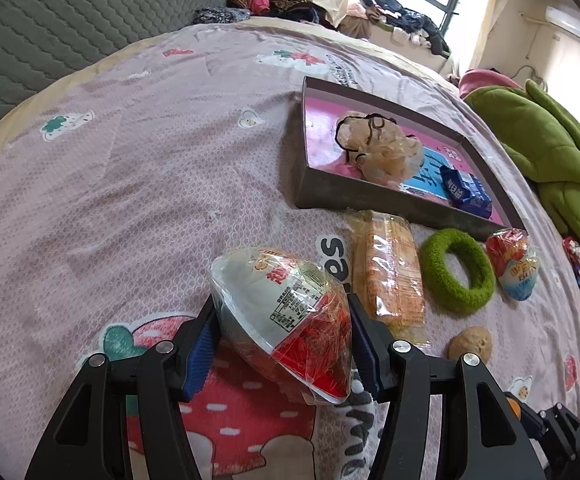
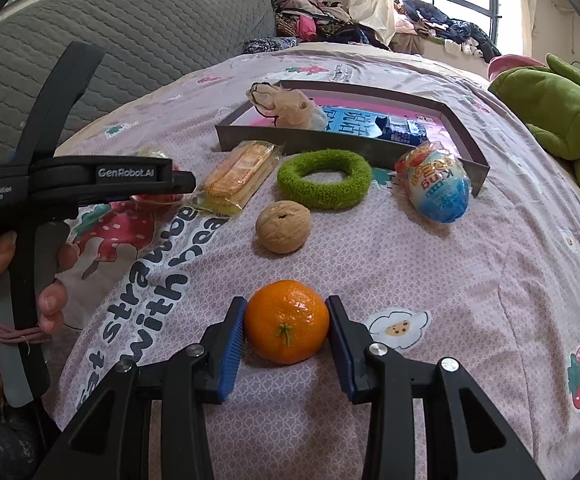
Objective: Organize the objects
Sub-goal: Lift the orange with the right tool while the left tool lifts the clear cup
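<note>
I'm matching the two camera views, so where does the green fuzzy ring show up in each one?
Left wrist view: green fuzzy ring lies right of centre, just below the tray's near wall.
Right wrist view: ring lies centre, upper half, in front of the tray.
Shared landmark: the walnut, just nearer than the ring.

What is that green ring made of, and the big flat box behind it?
The green ring looks like soft, fuzzy fabric, maybe plush or chenille: its surface is nubbly and matte. The box looks like stiff cardboard: thin, straight grey walls, with a glossy printed pink and blue bottom.
</note>
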`<state>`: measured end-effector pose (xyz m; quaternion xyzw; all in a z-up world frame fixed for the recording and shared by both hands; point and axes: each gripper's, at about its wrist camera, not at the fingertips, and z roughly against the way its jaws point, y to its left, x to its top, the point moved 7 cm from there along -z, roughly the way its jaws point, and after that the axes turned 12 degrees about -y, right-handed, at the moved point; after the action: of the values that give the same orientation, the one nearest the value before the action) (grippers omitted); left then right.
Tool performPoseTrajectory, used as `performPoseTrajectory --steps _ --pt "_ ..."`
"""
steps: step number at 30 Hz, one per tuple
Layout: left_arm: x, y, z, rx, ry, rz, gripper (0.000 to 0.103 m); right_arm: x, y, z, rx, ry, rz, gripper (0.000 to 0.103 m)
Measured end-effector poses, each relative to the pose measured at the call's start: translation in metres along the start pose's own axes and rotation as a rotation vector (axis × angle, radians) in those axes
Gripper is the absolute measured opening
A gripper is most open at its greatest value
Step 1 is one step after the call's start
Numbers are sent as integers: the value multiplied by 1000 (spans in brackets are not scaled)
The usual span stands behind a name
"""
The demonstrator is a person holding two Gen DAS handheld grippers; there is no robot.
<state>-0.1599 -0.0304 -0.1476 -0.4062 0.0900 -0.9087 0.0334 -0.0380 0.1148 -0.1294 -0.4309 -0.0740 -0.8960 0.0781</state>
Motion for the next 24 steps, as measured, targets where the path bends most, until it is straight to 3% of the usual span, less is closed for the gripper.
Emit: performPoseTrajectory --steps 24 --pt "-2 -23 40 -42 -30 -56 61 14 -6 24 -6 -49 -22 40"
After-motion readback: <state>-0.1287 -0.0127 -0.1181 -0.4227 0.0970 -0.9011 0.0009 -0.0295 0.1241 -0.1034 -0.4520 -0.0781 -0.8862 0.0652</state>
